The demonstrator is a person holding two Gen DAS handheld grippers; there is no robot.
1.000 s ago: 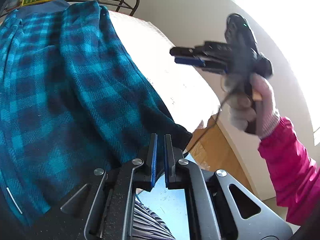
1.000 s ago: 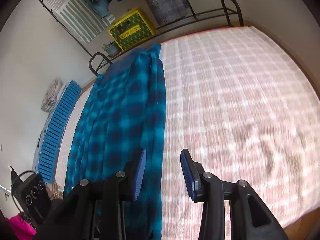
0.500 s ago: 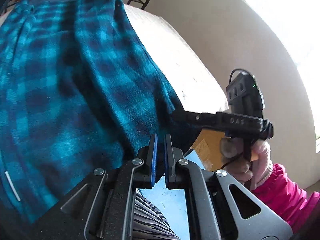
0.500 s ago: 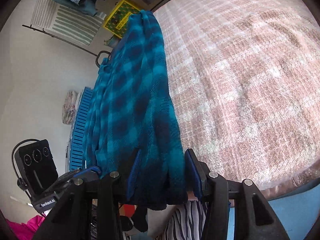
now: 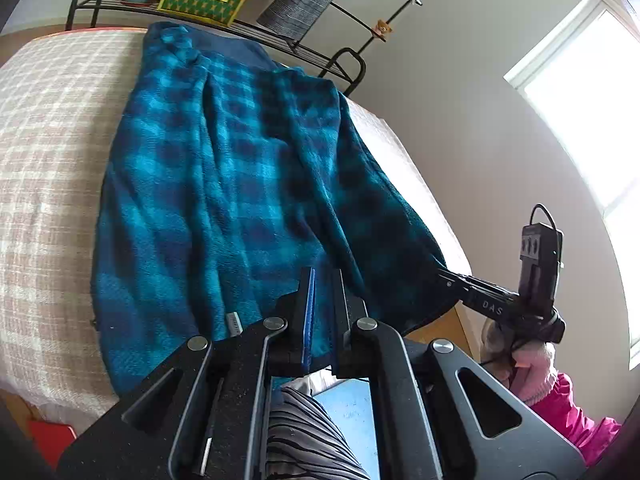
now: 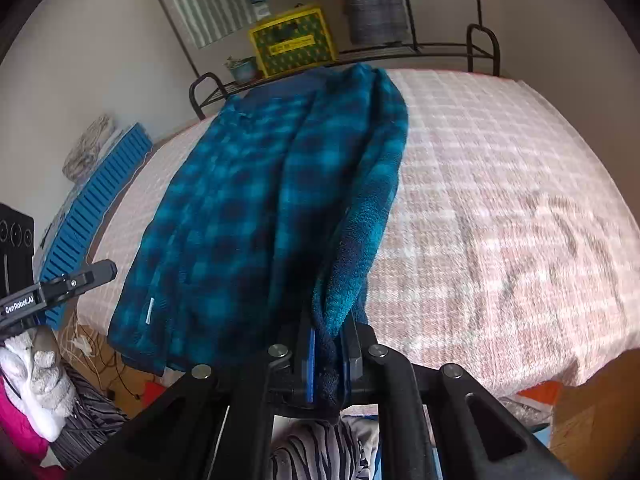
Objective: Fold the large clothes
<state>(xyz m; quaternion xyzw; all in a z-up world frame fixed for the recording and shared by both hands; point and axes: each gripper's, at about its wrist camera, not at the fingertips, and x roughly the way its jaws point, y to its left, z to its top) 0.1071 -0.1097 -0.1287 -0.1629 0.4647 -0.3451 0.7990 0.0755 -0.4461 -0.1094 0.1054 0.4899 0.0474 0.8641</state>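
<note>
A: What has changed since the earlier frames?

B: The right gripper (image 6: 326,360), a second ago open above the bed with nothing between its fingers, now has the near right corner of the blue plaid garment (image 6: 256,208) bunched between them; its jaws are closing on that fleece edge. The left gripper (image 5: 322,320) has swung across, so the garment now fills its view.

A: And the left tongs?

B: Nearly closed, only a slit between the pads. The near hem sits right at them, but whether cloth is actually pinched there cannot be told.

A: Which step is this?

B: Probably taking hold of the near hem at both corners, ahead of a fold. The next move likely calls for lifting both corners together and carrying them level toward the far end, keeping the hem taut so the layers land square.

A: How does the garment look?

B: Thick, plush, teal-and-navy check. It lies lengthwise on the pale checked bedspread (image 6: 500,184), already narrowed into a long strip, its near end overhanging the bed's edge.
</note>
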